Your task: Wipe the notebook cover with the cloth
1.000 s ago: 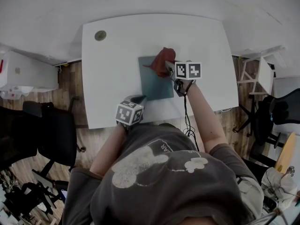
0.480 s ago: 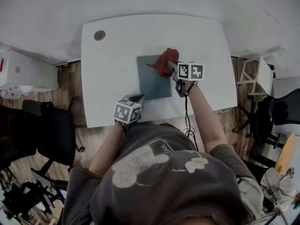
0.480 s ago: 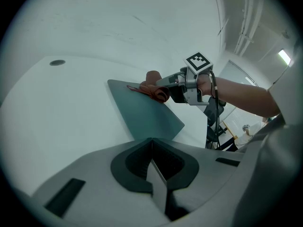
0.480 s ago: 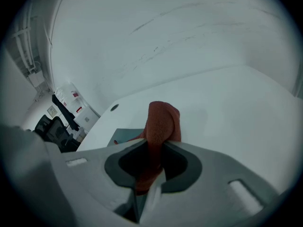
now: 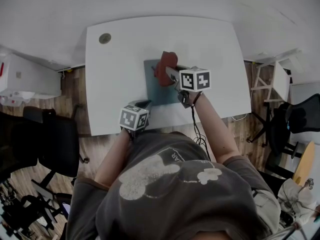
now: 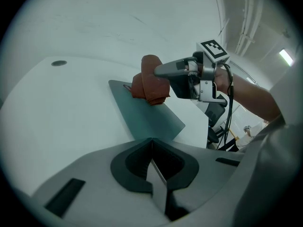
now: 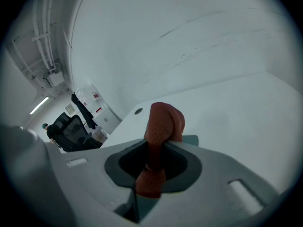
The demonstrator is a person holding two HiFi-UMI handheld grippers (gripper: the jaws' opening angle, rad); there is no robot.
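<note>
Cloth (image 5: 164,66) between tight jaws of right hand-held gripper (image 5: 170,74) — atop notebook (image 5: 155,91) cover.

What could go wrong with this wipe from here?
1. The left tongs pinch only the near corner of the notebook. A push at its far end might swivel it on the table.
2. The cloth is a bunched wad in the right tongs, so it may touch only a narrow strip of the cover, or slip out under drag.
</note>
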